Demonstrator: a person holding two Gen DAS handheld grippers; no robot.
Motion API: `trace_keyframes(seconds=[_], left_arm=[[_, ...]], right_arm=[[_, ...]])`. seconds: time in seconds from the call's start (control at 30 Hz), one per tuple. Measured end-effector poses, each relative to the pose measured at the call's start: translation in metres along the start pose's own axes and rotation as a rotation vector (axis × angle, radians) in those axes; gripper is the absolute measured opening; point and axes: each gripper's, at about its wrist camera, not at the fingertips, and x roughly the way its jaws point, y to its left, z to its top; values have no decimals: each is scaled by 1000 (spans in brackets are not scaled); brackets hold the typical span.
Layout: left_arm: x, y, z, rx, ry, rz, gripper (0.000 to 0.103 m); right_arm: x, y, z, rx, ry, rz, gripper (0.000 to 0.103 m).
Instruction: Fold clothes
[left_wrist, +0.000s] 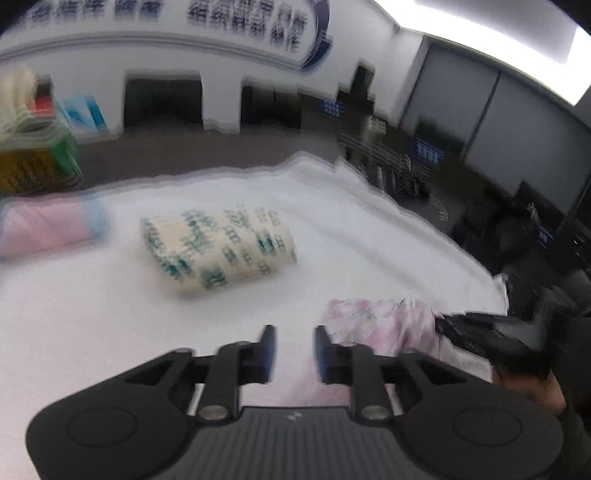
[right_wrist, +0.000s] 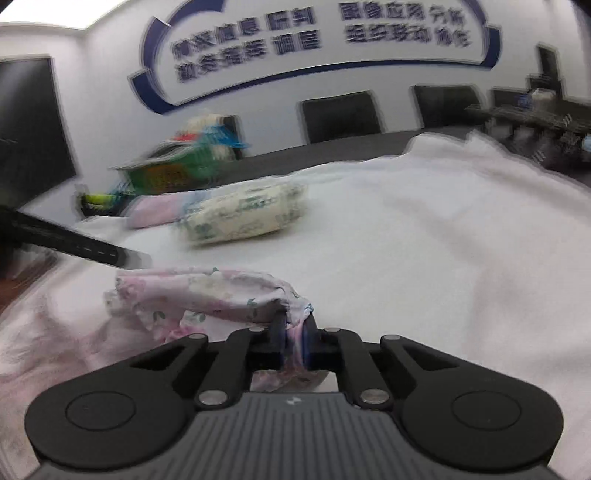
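A pink floral garment (right_wrist: 192, 295) lies crumpled on the white cloth-covered table (right_wrist: 424, 240). My right gripper (right_wrist: 294, 328) is shut on a bunched edge of it; the garment also shows in the left wrist view (left_wrist: 380, 321), where the right gripper (left_wrist: 439, 325) reaches it from the right. My left gripper (left_wrist: 294, 343) is open and empty, just left of the garment above the table (left_wrist: 110, 314). It enters the right wrist view (right_wrist: 144, 260) from the left. Both views are blurred.
A folded cream garment with green print (left_wrist: 218, 247) (right_wrist: 247, 214) lies mid-table. A folded pink garment (left_wrist: 48, 225) (right_wrist: 159, 210) lies beside it. A green basket of clothes (left_wrist: 33, 147) (right_wrist: 184, 166) stands behind. Dark chairs (right_wrist: 340, 114) line the far wall.
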Motion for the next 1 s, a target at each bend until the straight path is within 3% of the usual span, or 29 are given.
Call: trace_keyframes(seconds=[0.03,0.07,0.1,0.2,0.27,0.37,0.4,0.43,0.47,0.53,0.6,0.67,0.77,0.87,0.9,0.97,1.0], left_arm=[[-10,3,4,-13,-31,17,50],[-14,8,2,-25,-41,31,53],[-12,15,-6,-38,-29,43,56],[-5,35,-30,-75,6,79,60],[-1,49,-46,-100,30,102,60],[11,65,-67,-132,71,126,57],[23,64,-69,-133,94,113,44],[36,63,-71,-135,118,100,9],[40,57,-75,-119,120,80,0],[30,34,-83,-53,82,27,0],[11,3,-96,79,42,-18,0],[0,-25,-111,201,67,-23,1],[9,-44,-128,266,178,-2,8],[-3,-34,-130,227,159,-41,12],[-17,-28,-129,215,119,-72,19],[-44,-17,-126,190,40,-134,44],[-56,-10,-124,179,0,-146,62]], right_arm=[[8,-10,7,-14,3,-51,9],[17,-20,14,-29,5,-102,11],[18,-27,19,-29,-5,-132,19],[-1,-35,24,-2,-90,-138,40],[-25,-19,18,-45,-178,-46,44],[-40,29,3,-163,-182,191,44],[-35,51,-1,-218,-146,233,44],[-30,73,-6,-272,-109,276,44],[-25,95,-10,-326,-72,319,44],[-15,120,-13,-398,-57,336,44],[-10,125,-4,-363,-71,358,44],[-7,126,4,-308,-81,404,44],[-4,130,1,-317,-37,473,44],[-2,137,-14,-388,30,497,43],[-1,139,-19,-411,52,505,43],[1,144,-28,-458,97,521,42],[2,146,-33,-482,120,529,43]])
